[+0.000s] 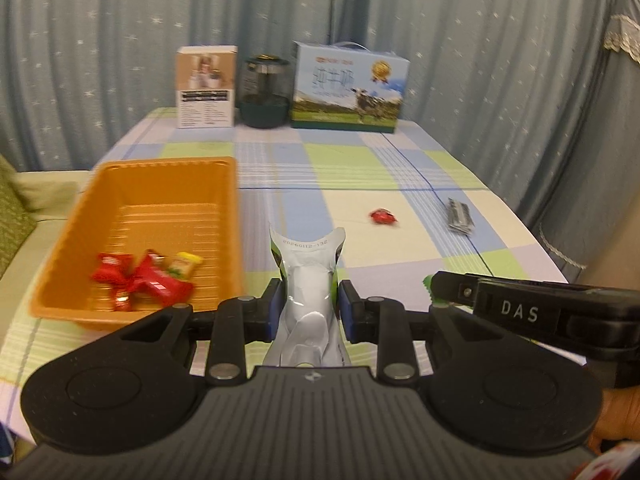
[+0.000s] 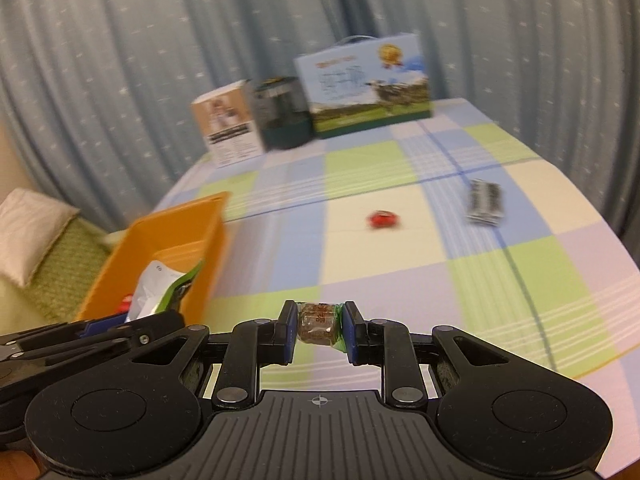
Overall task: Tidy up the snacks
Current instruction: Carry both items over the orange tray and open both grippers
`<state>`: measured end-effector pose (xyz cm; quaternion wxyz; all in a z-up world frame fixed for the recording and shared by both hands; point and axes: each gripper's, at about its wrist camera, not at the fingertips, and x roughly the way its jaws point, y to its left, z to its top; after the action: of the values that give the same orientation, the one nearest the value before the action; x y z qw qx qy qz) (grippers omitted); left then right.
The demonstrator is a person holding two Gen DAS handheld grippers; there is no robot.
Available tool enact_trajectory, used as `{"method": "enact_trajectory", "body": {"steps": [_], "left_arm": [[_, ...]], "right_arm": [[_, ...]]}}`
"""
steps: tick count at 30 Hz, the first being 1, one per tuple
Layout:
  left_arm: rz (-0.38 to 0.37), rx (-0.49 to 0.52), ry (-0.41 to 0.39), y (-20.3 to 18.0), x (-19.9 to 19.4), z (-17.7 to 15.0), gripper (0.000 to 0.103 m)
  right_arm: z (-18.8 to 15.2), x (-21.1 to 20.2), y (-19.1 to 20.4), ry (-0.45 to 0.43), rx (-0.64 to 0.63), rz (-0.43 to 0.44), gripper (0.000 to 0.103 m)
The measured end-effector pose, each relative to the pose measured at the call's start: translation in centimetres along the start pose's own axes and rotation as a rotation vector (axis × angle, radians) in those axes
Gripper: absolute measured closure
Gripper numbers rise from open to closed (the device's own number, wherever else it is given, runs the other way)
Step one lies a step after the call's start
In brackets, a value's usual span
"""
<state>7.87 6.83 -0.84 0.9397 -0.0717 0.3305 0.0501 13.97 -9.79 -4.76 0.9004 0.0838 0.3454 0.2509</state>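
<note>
Both claws clamped, side by side

The left gripper [image 1: 308, 300] points forward and downward, its blue pads [image 1: 273, 309] pressed against a pouch [image 1: 308, 280] that stands up between them. Just to its right the right gripper [image 2: 319, 326] points the same way, jaws pinched on a small brown candy [image 2: 318, 323]. Part of a hand [image 1: 618, 420] shows behind the left claw's body.

An orange basket [image 1: 120, 208] sits on the left side of the bench. Inside it, at the near end, lie some red candies [image 1: 136, 280] and one yellow candy [image 1: 184, 265]. A white and green snack bag [image 1: 310, 280] is held up in the air just beside the basket. A small brown candy [image 2: 318, 323] in a clear and green wrapper is held too. One red candy [image 1: 383, 216] and a silver packet [image 1: 460, 216] lie apart on the bench.
</note>
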Motion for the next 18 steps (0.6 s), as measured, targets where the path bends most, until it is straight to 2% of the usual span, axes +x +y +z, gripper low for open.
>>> {"method": "enact_trajectory", "body": {"steps": [7,18], "left_arm": [[0.049,-0.035,-0.031,3.0,-3.1,-0.1,0.077],[0.098,-0.065,-0.059,6.1,-6.2,0.1,0.077]], "right_arm": [[0.0,-0.3,4.5,-0.004,-0.073,0.058,0.079],[0.1,-0.7,8.3,-0.002,-0.135,0.113,0.079]]}}
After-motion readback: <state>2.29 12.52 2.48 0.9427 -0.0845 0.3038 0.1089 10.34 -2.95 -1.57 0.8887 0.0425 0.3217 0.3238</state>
